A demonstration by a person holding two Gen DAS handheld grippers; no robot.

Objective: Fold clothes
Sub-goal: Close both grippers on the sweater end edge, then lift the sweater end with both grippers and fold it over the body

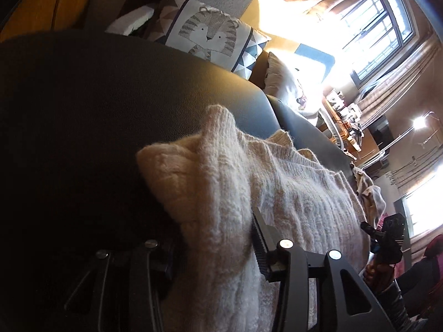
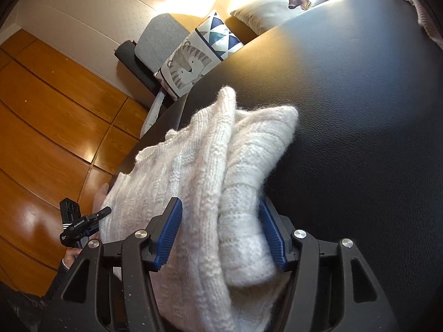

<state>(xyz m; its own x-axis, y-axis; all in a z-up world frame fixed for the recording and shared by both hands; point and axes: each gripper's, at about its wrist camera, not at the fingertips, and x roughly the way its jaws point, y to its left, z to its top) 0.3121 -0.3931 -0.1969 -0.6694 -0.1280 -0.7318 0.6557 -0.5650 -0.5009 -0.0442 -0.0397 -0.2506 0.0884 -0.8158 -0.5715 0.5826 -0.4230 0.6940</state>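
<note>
Cream knit sweater (image 2: 218, 182) bunched between right gripper (image 2: 221, 238) jaws (blue pads pressing it), left gripper (image 1: 213, 249) likewise clamping a fold, bulk toward twelve o'clock.

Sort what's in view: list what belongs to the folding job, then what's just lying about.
Job:
cream knit sweater
black padded surface under it
left gripper
right gripper

Lying about:
tiger cushion
deer cushion
grey pad

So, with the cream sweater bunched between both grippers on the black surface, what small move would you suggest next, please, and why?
Probably lay the bundle flat on the black leatherette surface. The cream knit sweater is rolled thick between the right gripper's blue pads, and the left gripper straddles another fold.
</note>
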